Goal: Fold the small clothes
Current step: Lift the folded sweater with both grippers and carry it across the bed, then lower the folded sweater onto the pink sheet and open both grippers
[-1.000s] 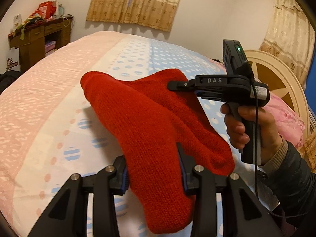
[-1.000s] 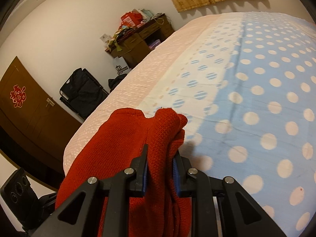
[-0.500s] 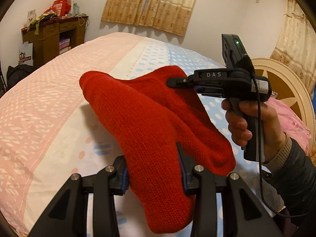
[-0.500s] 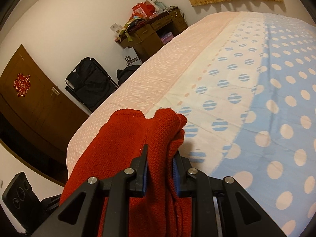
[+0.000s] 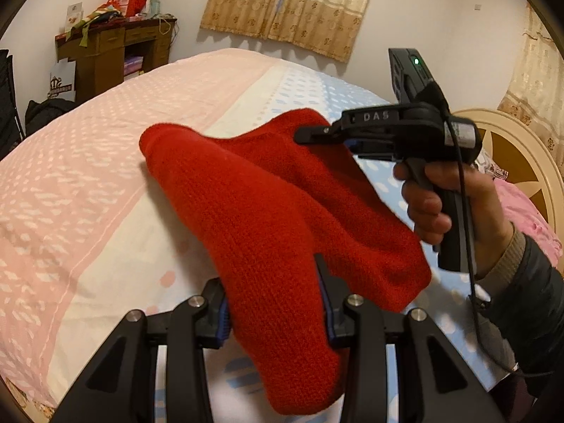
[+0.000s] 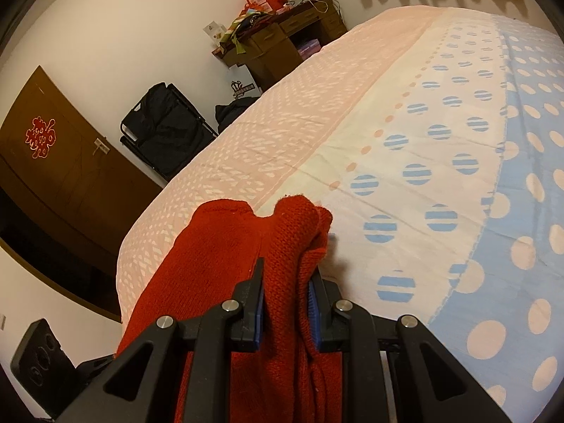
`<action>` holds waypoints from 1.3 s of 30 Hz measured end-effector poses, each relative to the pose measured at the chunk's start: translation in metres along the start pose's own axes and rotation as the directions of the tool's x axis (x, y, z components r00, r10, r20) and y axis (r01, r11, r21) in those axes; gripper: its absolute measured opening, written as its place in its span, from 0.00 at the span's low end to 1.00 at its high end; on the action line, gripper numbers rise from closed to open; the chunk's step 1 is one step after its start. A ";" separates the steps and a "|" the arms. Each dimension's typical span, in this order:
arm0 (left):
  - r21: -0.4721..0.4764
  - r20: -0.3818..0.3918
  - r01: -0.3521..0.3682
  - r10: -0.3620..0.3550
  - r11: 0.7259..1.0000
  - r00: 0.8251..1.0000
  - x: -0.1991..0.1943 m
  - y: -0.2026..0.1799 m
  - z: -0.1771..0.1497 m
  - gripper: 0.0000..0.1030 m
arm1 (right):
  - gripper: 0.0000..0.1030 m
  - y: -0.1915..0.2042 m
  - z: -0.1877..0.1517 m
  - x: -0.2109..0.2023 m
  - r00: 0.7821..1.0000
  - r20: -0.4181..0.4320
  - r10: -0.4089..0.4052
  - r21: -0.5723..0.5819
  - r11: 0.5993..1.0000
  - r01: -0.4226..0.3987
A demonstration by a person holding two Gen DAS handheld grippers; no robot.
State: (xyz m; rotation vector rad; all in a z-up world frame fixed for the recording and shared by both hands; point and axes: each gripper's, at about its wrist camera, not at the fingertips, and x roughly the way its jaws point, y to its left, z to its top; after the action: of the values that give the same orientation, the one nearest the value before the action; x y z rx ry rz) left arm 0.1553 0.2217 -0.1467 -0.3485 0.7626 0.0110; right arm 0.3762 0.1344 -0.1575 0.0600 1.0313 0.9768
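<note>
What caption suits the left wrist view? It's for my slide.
Two hand-held grippers, left and right, hold a red knit garment above the bed.

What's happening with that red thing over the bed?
A person is folding a small red knit garment, using a hand-held gripper in each hand. The left hand-held gripper is clamped on one part, and the right hand-held gripper is clamped on another bunched part. The garment hangs between them above the patterned bed, not laid flat yet.
</note>
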 end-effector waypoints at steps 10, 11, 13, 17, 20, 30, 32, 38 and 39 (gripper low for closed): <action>-0.030 0.005 0.010 -0.010 1.000 1.000 0.009 0.011 -0.017 0.41 | 0.20 -0.012 -0.004 0.016 0.999 -0.035 -0.024 0.028 0.999 0.025; -0.036 0.009 0.013 -0.013 0.999 1.000 0.008 0.012 -0.020 0.42 | 0.20 -0.013 -0.004 0.018 0.999 -0.040 -0.025 0.030 0.999 0.026; -0.033 0.013 0.007 -0.007 0.999 1.000 0.003 0.011 -0.025 0.44 | 0.23 -0.014 -0.006 0.019 0.999 -0.044 -0.026 0.026 0.999 0.028; -0.030 0.042 0.005 -0.004 1.000 0.999 -0.020 0.008 -0.022 0.45 | 0.33 -0.018 -0.010 0.005 1.000 -0.008 -0.017 0.046 0.999 0.017; -0.029 0.119 -0.011 0.015 1.000 0.993 -0.036 0.006 -0.013 0.50 | 0.52 -0.015 -0.014 -0.020 0.998 0.057 -0.030 0.043 0.999 0.028; -0.061 0.052 -0.134 0.138 0.989 0.989 -0.004 0.032 -0.023 0.59 | 0.54 0.041 -0.088 -0.046 0.996 -0.038 0.086 -0.100 0.991 -0.090; -0.058 0.068 -0.150 0.154 0.987 0.986 -0.007 0.034 -0.029 0.66 | 0.54 0.031 -0.101 -0.034 0.998 -0.057 -0.036 -0.097 0.995 0.031; -0.064 0.089 -0.147 0.152 0.987 0.984 -0.020 0.024 -0.032 0.77 | 0.54 0.025 -0.106 -0.051 0.998 0.007 -0.068 -0.025 0.997 0.068; -0.059 0.097 -0.151 0.156 0.987 0.983 -0.024 0.022 -0.033 0.77 | 0.55 0.032 -0.108 -0.059 0.995 0.029 -0.092 -0.033 0.995 0.093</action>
State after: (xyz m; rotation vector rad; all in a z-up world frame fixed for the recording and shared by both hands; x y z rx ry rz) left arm 0.1124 0.2350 -0.1589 -0.3348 0.6878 0.1923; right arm 0.2663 0.0704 -0.1612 -0.0022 0.9831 0.9068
